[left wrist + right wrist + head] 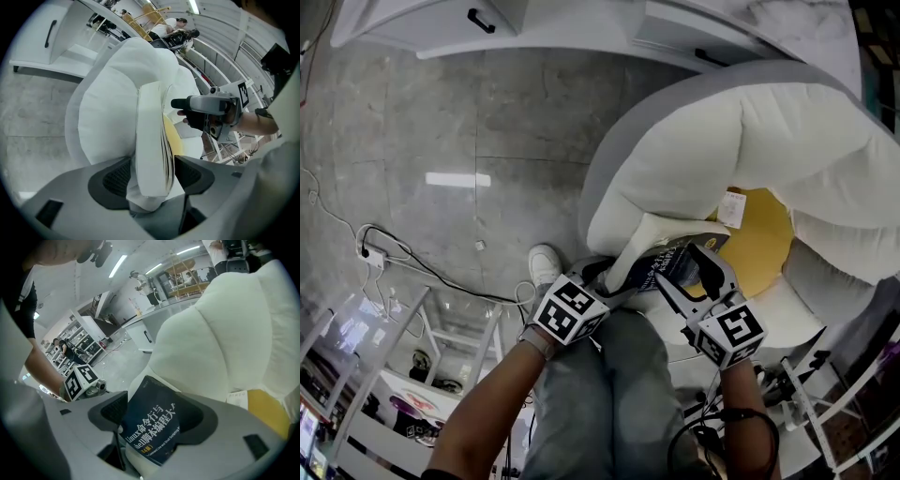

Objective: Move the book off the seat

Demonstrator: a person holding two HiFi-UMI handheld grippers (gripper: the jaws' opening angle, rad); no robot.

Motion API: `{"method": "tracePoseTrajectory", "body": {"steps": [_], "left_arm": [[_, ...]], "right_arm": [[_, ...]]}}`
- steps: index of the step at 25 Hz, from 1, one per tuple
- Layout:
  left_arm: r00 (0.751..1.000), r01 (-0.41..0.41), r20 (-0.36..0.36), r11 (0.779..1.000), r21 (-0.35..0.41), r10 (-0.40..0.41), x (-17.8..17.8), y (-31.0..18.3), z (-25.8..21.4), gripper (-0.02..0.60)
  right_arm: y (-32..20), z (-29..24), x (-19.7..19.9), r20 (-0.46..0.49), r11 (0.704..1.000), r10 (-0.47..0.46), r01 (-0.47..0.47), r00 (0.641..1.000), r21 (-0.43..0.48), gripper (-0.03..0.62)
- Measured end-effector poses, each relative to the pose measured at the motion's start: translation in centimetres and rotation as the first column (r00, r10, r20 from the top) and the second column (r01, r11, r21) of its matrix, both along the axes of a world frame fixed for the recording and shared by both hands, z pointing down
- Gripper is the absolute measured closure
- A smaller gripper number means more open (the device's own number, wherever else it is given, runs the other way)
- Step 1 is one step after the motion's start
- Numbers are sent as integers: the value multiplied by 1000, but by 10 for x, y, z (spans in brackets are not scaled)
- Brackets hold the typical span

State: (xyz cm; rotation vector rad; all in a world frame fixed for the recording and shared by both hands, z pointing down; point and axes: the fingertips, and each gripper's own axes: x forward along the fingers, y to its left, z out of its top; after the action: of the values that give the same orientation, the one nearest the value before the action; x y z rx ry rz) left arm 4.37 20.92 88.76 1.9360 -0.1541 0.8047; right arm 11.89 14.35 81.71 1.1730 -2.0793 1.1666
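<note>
A thick book with a dark blue cover (675, 261) and white page edges sits at the front edge of the white armchair (750, 141), just above the person's knees. The chair's yellow seat cushion (766, 246) lies behind it. My left gripper (619, 279) straddles the book's page side (152, 140); its pads stand beside the book with a thin gap, so it is open. My right gripper (692, 278) straddles the cover (152, 427), its jaws spread wide and open. Each gripper shows in the other's view: the right gripper (211, 110) and the left gripper (84, 380).
The chair's puffy back and arms (225, 333) wrap around the seat. A paper tag (732, 208) hangs by the cushion. White cabinets (534, 23) stand at the far side of the grey floor. Cables (394, 262) and white rack frames (441, 347) lie to the left. The person's shoe (546, 264) rests on the floor.
</note>
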Motion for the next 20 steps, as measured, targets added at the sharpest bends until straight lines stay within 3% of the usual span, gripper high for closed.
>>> {"method": "tracePoseTrajectory", "body": {"steps": [11, 20], "left_arm": [[1000, 24, 9, 999, -47, -23, 14, -1, 10, 302], [998, 43, 53, 995, -95, -38, 19, -1, -6, 396]], "right_arm": [[17, 13, 5, 44, 999, 40, -38, 998, -32, 293], [22, 3, 13, 62, 997, 55, -52, 997, -51, 293]]}}
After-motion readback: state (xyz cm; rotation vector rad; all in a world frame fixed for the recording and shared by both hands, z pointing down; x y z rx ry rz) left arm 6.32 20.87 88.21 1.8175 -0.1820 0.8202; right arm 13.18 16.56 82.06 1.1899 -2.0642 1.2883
